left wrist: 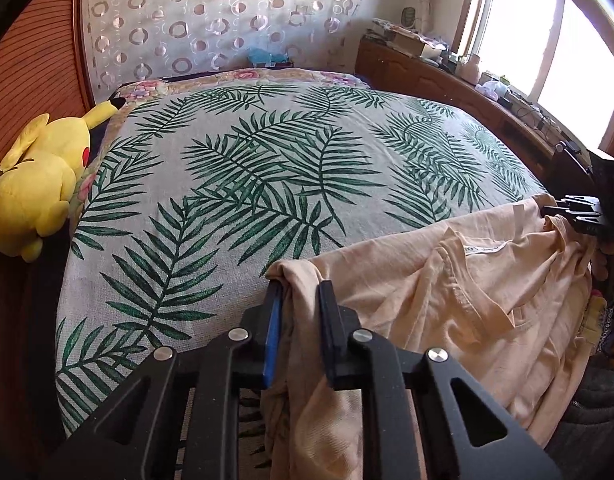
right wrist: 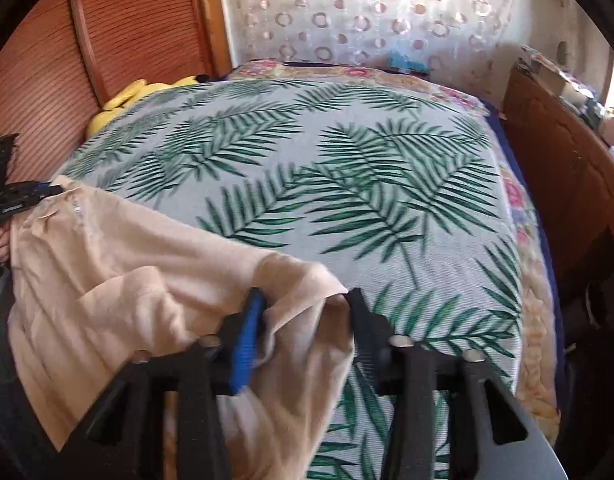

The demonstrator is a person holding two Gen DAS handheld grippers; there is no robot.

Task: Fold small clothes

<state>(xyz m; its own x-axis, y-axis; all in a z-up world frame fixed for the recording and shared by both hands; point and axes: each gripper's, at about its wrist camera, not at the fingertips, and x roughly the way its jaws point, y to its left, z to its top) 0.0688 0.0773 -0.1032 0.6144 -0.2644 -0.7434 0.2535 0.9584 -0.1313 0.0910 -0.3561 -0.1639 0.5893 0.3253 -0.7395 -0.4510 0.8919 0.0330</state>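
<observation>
pinching peach shirt (left wrist: 447,280) with both grippers' fingers (left wrist: 273,320).

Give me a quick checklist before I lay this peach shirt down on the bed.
1. Left gripper pinching the shirt: ok.
2. Right gripper holding firmly: cannot tell; cloth lies between its jaws, but its own view is blurred.
3. Shirt spread smooth between the grippers: not ok, it sags and bunches.
4. Bed cover free ahead: ok.
5. Plush toy aside at the bed's edge: ok.

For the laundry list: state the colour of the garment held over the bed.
Pale peach shirt, plain, no print; clearest in the left wrist view.
</observation>
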